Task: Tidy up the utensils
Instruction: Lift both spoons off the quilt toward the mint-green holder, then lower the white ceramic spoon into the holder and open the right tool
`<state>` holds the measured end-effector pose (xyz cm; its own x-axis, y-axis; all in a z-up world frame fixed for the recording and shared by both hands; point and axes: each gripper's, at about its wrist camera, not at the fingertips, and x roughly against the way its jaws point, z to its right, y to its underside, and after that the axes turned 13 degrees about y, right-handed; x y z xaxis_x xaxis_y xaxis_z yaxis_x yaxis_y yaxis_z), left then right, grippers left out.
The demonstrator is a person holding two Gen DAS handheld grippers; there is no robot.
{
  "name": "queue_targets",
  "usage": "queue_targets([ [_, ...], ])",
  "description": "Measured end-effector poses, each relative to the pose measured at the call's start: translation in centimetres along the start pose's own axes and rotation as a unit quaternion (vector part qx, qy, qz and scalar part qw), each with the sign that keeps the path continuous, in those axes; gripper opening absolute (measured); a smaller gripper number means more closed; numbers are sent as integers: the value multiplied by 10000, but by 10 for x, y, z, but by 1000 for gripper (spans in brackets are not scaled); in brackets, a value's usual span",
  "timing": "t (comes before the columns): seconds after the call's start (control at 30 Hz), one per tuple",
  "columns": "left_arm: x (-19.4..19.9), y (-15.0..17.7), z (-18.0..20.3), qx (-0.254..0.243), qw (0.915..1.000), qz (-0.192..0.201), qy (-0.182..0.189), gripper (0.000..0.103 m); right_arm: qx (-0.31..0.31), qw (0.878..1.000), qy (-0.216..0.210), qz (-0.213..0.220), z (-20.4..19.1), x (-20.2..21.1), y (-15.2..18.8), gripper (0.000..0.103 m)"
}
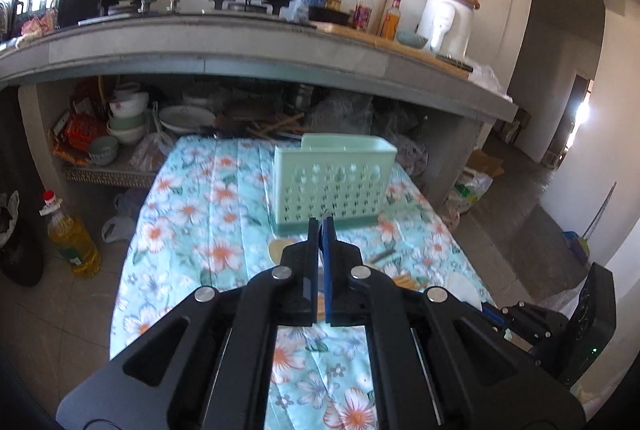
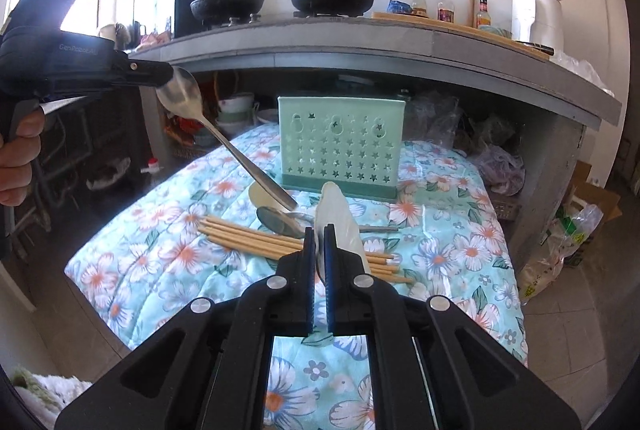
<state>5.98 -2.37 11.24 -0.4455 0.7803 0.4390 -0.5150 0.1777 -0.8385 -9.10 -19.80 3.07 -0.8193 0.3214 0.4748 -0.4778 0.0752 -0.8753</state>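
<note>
The only legible writing is "GenRobot.AI", printed faintly in grey on the black body of the left gripper (image 2: 170, 72), which in the right wrist view holds a polished steel spoon (image 2: 182, 98) by the edge of its bowl, the slim handle slanting down over the table; a person's hand (image 2: 18, 150) grips the trigger. In its own view that left gripper (image 1: 320, 226) shows its ribbed blue-edged pads pressed together (whatever they pinch is barely visible there). The right gripper (image 2: 319, 234) is clamped on a white, glossy ceramic soup spoon (image 2: 338, 220), held upright above the cloth. Beyond it stands the mint-green plastic utensil holder (image 2: 340, 146), a flat-fronted box pierced with rows of stars and gourd shapes on a darker green base. Before the holder lie a bundle of pale wooden chopsticks (image 2: 248, 236), a second steel spoon (image 2: 280, 220) and another pale spoon (image 2: 260, 196), all on a quilted turquoise tablecloth (image 2: 160, 242) printed with white-and-orange flowers.
</note>
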Motion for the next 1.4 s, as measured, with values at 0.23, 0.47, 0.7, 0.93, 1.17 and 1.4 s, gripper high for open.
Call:
queue_targets([
  [0.23, 17, -44, -7, -74, 9981, 616, -32, 1, -569, 9980, -268, -76, 32, -7, -15, 3],
  [0.47, 15, -105, -3, -592, 9876, 1430, -270, 1, -916, 9949, -416, -104, 55, -18, -31, 3],
  [0.7, -41, -146, -8, -1104, 9830, 1314, -655, 0, -966, 9942, -413, -248, 55, -32, -34, 3],
  [0.93, -109, -142, -23, -1463, 9799, 814, -1083, 0, -911, 9948, -348, -308, 56, -38, -36, 3],
  [1.17, -116, -143, -27, -1564, 9774, 869, -1130, 0, -904, 9955, -262, -107, 65, -34, -55, 3],
  [1.4, -109, -148, -28, -1765, 9701, 911, -1391, 0, -1058, 9937, -359, 88, 80, -37, -76, 3],
])
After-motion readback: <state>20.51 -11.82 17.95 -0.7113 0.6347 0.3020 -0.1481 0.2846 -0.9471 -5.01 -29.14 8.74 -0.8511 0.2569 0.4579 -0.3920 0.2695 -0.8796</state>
